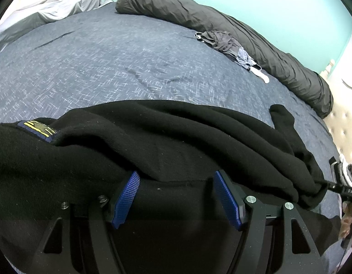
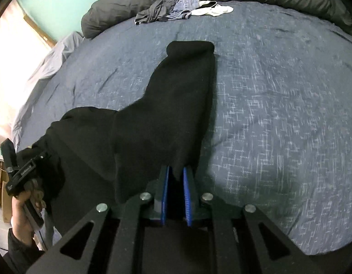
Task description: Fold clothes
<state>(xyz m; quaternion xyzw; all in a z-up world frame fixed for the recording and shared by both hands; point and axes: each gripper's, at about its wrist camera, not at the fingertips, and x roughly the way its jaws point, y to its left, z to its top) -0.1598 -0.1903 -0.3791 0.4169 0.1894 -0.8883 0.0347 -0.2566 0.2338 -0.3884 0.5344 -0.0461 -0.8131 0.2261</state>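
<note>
A black garment (image 1: 166, 141) lies bunched across the lower half of the left wrist frame, on a bed (image 1: 107, 64) with a dark blue flecked cover. A blue patch with yellow stitching (image 1: 37, 130) shows at its left edge. In the right wrist frame one sleeve (image 2: 187, 86) stretches up the centre, its cuff in the upper middle.

The left gripper (image 1: 176, 196) sits low in its frame with jaws spread wide, the garment's edge draped over both blue pads (image 1: 126, 199); whether they grip anything cannot be told. The right gripper (image 2: 176, 196) has its jaws drawn close, pinching the near end of the sleeve between the pads.

In the right wrist frame a hand (image 2: 23, 207) at lower left holds the left gripper's handle, with a dark sleeve cuff below it. In the left wrist frame fingers (image 1: 348, 219) show at the right edge, cut off by the frame.

A dark grey duvet (image 1: 221, 27) is rolled along the far side of the bed, from top centre to the right. Beside it lies a small heap of clothes (image 1: 230, 45), grey, blue and white. A pale grey sheet (image 1: 50, 9) is rumpled at upper left. The wall (image 1: 267, 0) behind is pale green. A cream tufted headboard (image 1: 344, 132) shows at the right edge.

The garment's near part is hidden under the gripper bodies.
</note>
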